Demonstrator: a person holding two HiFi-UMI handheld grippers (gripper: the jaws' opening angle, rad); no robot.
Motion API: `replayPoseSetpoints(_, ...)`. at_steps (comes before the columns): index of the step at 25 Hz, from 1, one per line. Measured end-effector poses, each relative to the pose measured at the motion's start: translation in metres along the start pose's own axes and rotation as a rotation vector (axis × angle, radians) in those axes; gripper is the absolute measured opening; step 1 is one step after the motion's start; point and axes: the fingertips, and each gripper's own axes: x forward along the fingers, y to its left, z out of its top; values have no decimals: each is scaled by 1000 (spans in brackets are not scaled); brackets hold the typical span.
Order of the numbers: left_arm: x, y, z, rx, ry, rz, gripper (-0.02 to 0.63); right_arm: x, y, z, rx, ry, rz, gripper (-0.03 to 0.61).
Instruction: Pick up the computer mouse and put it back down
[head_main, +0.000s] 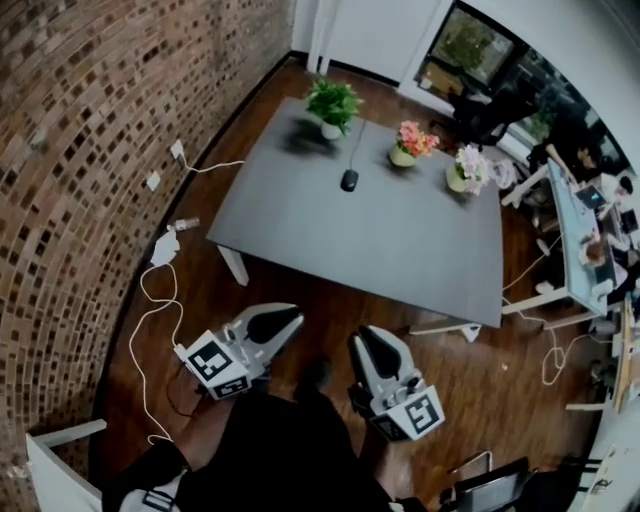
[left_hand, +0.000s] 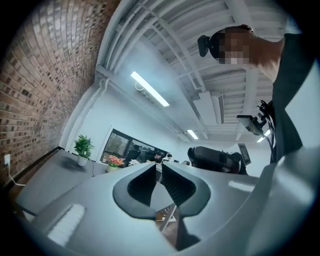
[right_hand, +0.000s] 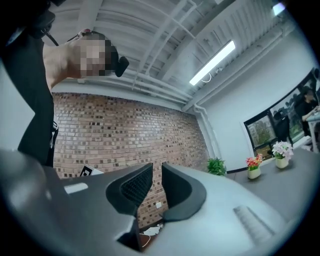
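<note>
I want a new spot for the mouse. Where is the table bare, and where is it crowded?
Bare: the whole near half of the table, from the mouse to the near edge. Crowded: the far edge, where the green plant, the mouse with its cable, the pink flowers and the white flowers sit.

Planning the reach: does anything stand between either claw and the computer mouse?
Nothing visible does. Only floor and open tabletop lie between the left claw, the right claw and the mouse.

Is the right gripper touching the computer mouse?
Apart. The head view shows the right gripper over the floor, short of the table where the computer mouse lies.
</note>
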Motion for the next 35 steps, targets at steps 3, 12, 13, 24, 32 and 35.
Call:
replayPoseSetpoints(3, -13, 3, -2, -31, -10, -55, 3, -4, 26, -12, -26, 35, -54, 55)
replayPoseSetpoints(12, -42, 2, 6, -49, -28, -75, 3, 7, 70, -21, -61, 85, -53, 54)
replayPoseSetpoints(13, -43, 2, 10, -42, -33, -67, 3, 9, 71, -18, -70, 78, -42, 51)
replayPoseSetpoints(24, -19, -34, 31, 19, -49, -58, 3, -11, 57, 14, -102, -17, 12, 0)
replayPoseSetpoints(32, 9, -83, 30, 71, -30, -133, 3, -34, 51, 29, -115, -82, 46, 0)
replayPoseSetpoints(35, 15, -91, 28, 70, -31, -145, 3, -45, 50, 34, -136, -90, 42, 0)
